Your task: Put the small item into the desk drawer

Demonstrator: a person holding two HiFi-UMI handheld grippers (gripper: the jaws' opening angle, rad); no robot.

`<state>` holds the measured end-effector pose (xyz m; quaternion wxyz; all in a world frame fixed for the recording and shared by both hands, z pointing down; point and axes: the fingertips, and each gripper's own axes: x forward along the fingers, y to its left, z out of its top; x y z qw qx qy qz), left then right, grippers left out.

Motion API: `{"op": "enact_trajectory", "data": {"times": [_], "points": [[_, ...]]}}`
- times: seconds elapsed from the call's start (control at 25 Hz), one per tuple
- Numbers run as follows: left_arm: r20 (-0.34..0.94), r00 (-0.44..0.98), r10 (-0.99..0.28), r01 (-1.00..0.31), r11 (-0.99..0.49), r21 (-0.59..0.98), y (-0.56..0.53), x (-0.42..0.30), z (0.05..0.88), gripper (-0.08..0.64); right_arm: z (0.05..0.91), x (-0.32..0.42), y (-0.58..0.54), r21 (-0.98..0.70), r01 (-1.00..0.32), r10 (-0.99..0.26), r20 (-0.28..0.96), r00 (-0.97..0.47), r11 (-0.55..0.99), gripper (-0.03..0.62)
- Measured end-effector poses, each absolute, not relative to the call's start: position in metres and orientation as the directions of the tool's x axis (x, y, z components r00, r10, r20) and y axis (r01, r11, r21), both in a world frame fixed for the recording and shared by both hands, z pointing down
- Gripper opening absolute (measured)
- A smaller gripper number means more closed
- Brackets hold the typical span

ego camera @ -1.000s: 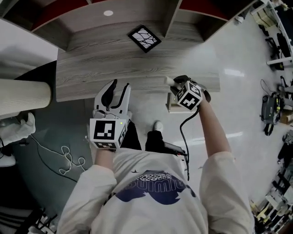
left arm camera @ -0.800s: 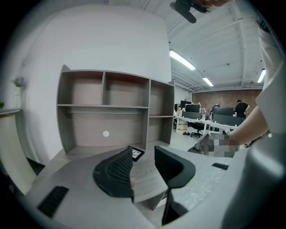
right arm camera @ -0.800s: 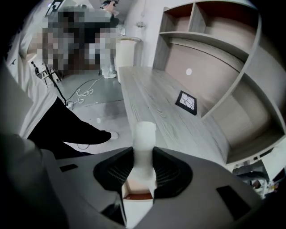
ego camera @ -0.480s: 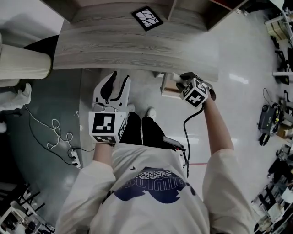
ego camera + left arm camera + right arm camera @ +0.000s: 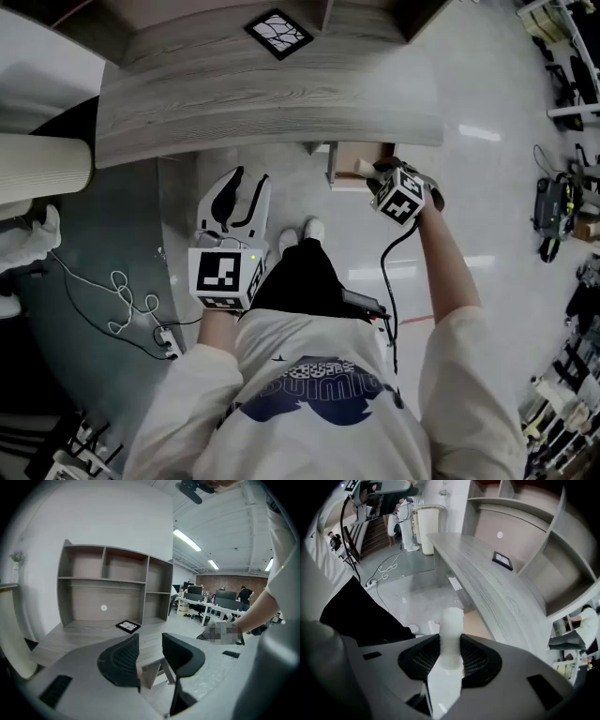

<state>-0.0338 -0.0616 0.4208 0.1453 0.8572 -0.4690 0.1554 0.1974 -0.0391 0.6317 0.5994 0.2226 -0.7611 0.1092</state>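
Grey wood-grain planks of the desk [image 5: 234,94] are filling the top of the head view, with a black tile [image 5: 277,33] bearing a white crackle pattern near the upper edge. Compared with a second ago, the desk is sitting higher in the frame. The desk drawer [image 5: 331,167], standing open below the desk's front edge at upper centre-right, is showing more of its tan inside. The right gripper [image 5: 373,176] has come down to the drawer's right part and is carrying the small white cylinder [image 5: 362,168] just over the opening. The left gripper [image 5: 246,187] is hanging at centre-left, clear of the desk.

Through the left gripper view, the left gripper [image 5: 150,651] is holding its jaws apart with nothing between the pads. The shelf unit [image 5: 112,585] and the black tile [image 5: 128,626] are lying beyond.

Through the right gripper view, the right gripper [image 5: 450,656] is clamping the small white cylinder [image 5: 451,634] between both pads, its rounded end pointing steeply down toward the drawer's tan floor [image 5: 478,623].

By my reading, the carry is nearly ending. The item is not yet inside, so lowering and letting go are remaining.
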Motion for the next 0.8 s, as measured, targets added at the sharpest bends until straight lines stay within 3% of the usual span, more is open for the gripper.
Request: {"op": "enact_trajectory", "data": {"times": [0.24, 0.8], "points": [[0.428, 0.541, -0.724, -0.829, -0.544, 0.128, -0.057, -0.023, 0.441, 0.14, 0.651, 0.199, -0.022, 0.082, -0.499, -0.184, 0.97, -0.158, 0.862, 0.129], [0.506, 0.428, -0.749, -0.898, -0.418, 0.14, -0.047, 0.049, 0.497, 0.14, 0.733, 0.218, -0.018, -0.013, -0.3, -0.052, 0.977, -0.207, 0.954, 0.129]]}}
